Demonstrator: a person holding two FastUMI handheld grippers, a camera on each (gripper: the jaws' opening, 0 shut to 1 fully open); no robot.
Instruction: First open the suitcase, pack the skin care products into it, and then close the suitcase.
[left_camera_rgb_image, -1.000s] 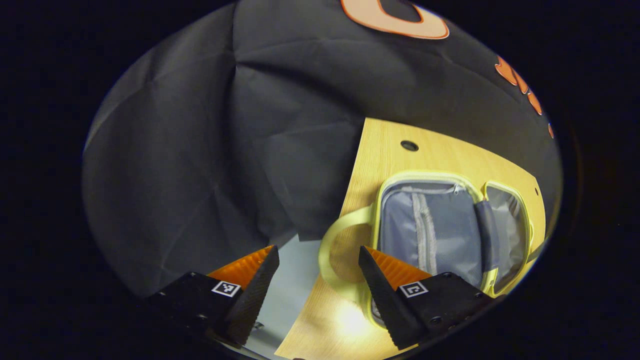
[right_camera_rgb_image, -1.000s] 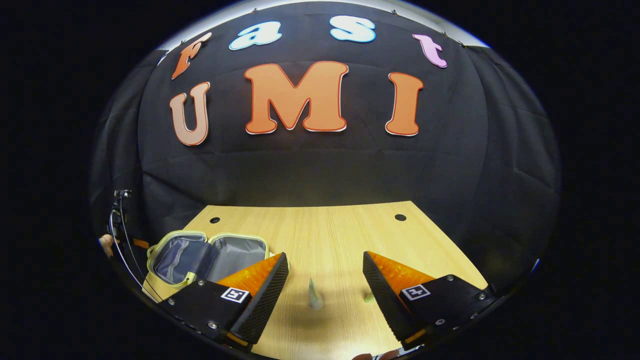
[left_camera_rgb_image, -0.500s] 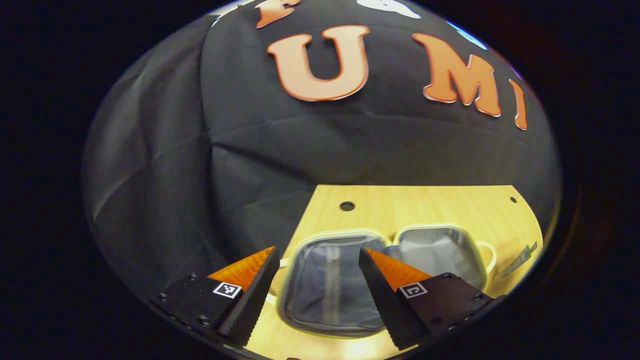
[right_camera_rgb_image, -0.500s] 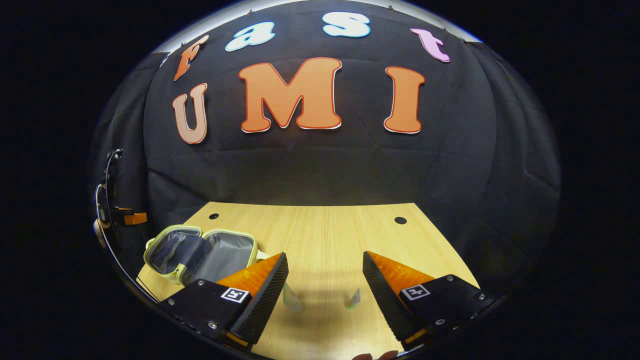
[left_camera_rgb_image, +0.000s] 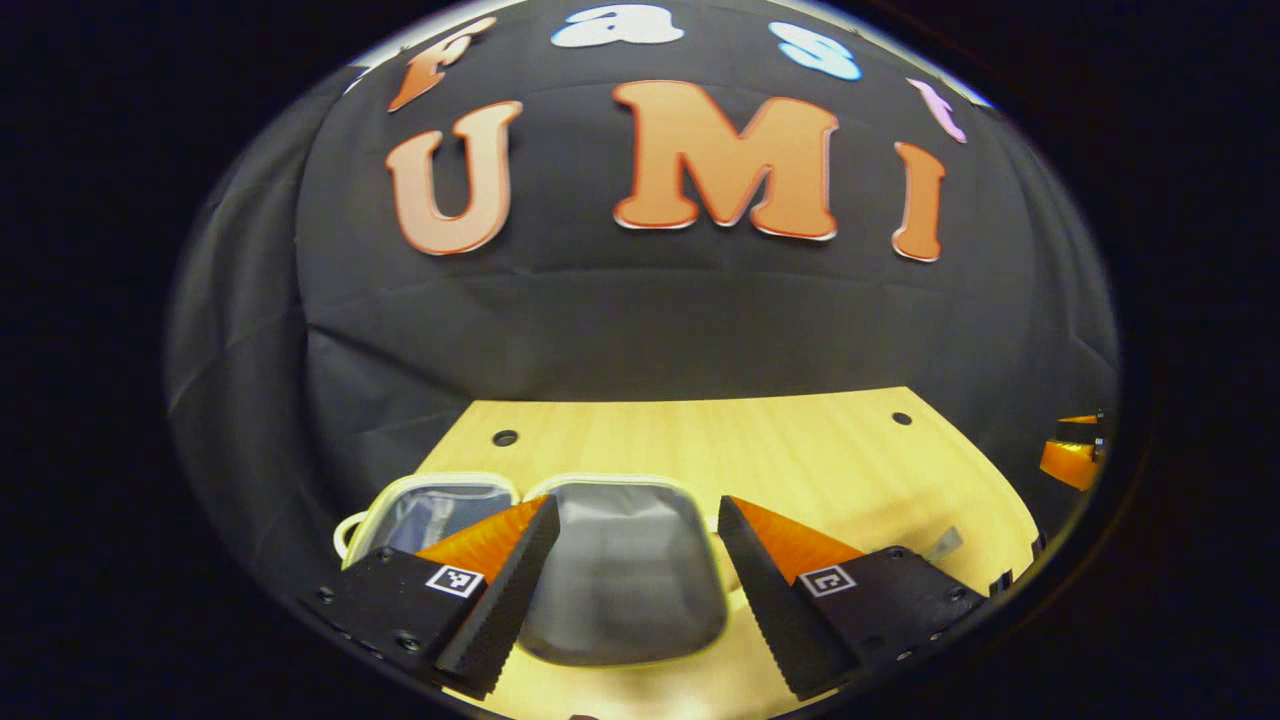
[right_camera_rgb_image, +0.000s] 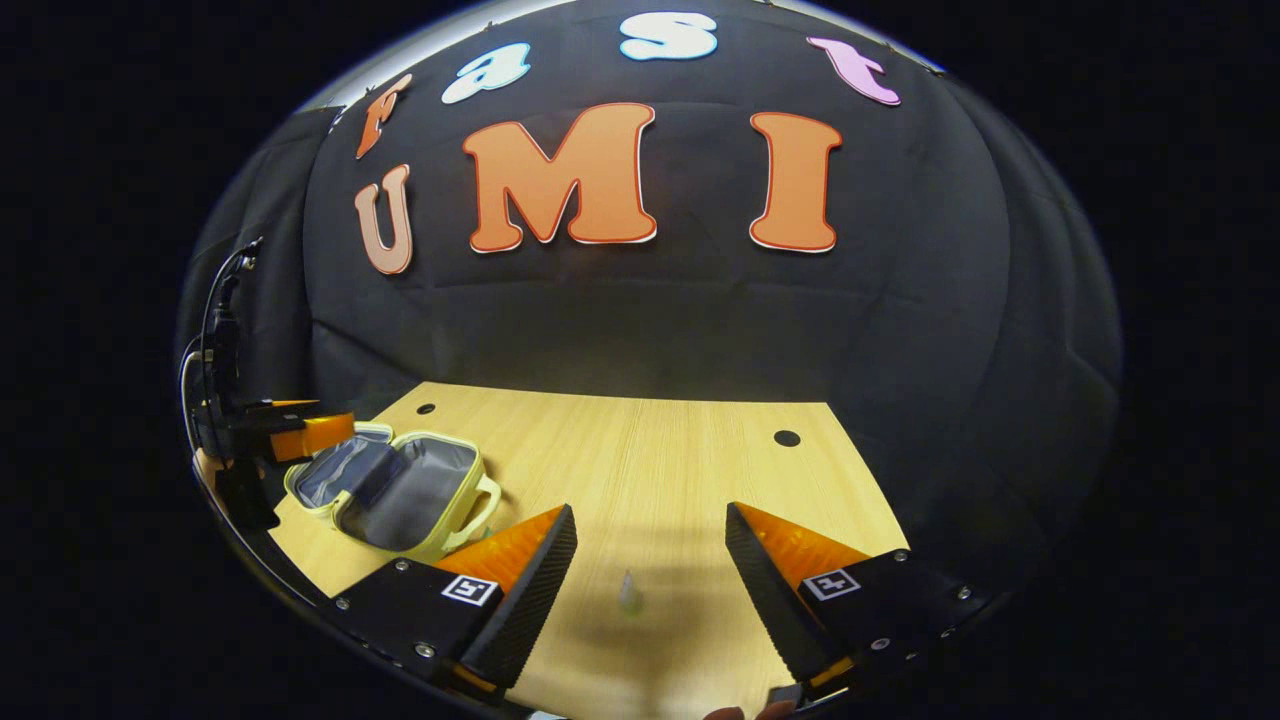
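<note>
Yellow-trimmed grey fabric suitcase (right_camera_rgb_image: 395, 488): lay open, lower left, on wooden bench (right_camera_rgb_image: 640, 450).
Left gripper (left_camera_rgb_image: 630, 590): fingers released.
Right gripper (right_camera_rgb_image: 650, 600): fingers released.

The suitcase (right_camera_rgb_image: 395, 487) is a small yellow-green case with grey lining, lying open flat at the table's left side, its 2 halves side by side. 1 small pale skin care tube (right_camera_rgb_image: 628, 592) lies on the bare wood to its right, near the front edge.
</note>
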